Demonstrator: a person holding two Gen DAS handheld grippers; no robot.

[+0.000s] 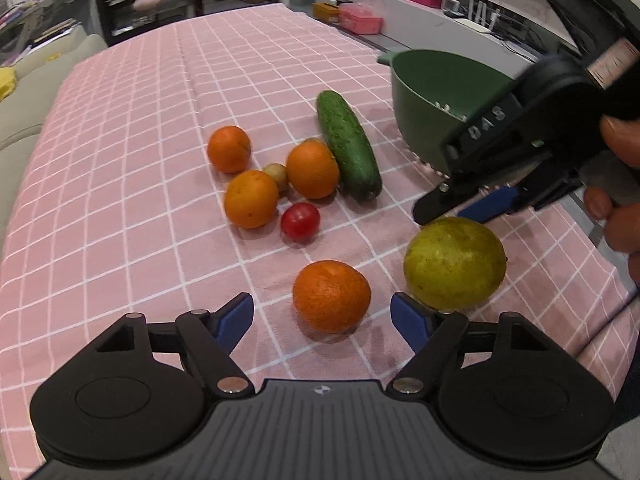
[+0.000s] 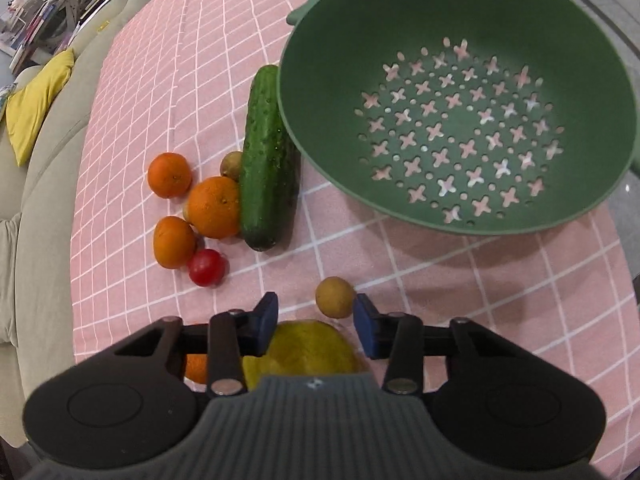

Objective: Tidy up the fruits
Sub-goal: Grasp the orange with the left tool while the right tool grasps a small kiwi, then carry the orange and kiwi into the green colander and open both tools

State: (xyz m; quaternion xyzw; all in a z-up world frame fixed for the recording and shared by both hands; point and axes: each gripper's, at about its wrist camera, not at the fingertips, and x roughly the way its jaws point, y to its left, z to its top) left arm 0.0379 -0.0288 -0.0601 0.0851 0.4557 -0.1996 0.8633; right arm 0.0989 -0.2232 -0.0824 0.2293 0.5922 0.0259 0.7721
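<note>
On the pink checked cloth [image 1: 132, 168] lie several oranges, a cucumber [image 1: 348, 146], a red tomato [image 1: 300, 221] and a small brown fruit [image 1: 276, 176]. My left gripper [image 1: 322, 316] is open around the nearest orange [image 1: 331, 296], pads apart from it. A large yellow-green fruit [image 1: 454, 264] lies just to its right. Above that fruit hangs my right gripper [image 1: 456, 212], held by a hand [image 1: 620, 200]. In the right wrist view the right gripper [image 2: 316, 316] is half closed around a small tan fruit [image 2: 335, 297], which only its right pad meets. The green colander [image 2: 340, 60] stands empty.
The cucumber [image 2: 268, 160] lies against the colander's left wall, with oranges and the tomato [image 2: 206, 267] beside it. A sofa with a yellow cushion [image 2: 36, 108] borders the table's left side. Pink boxes [image 1: 360, 20] sit beyond the far edge. The table's right edge is close to the colander.
</note>
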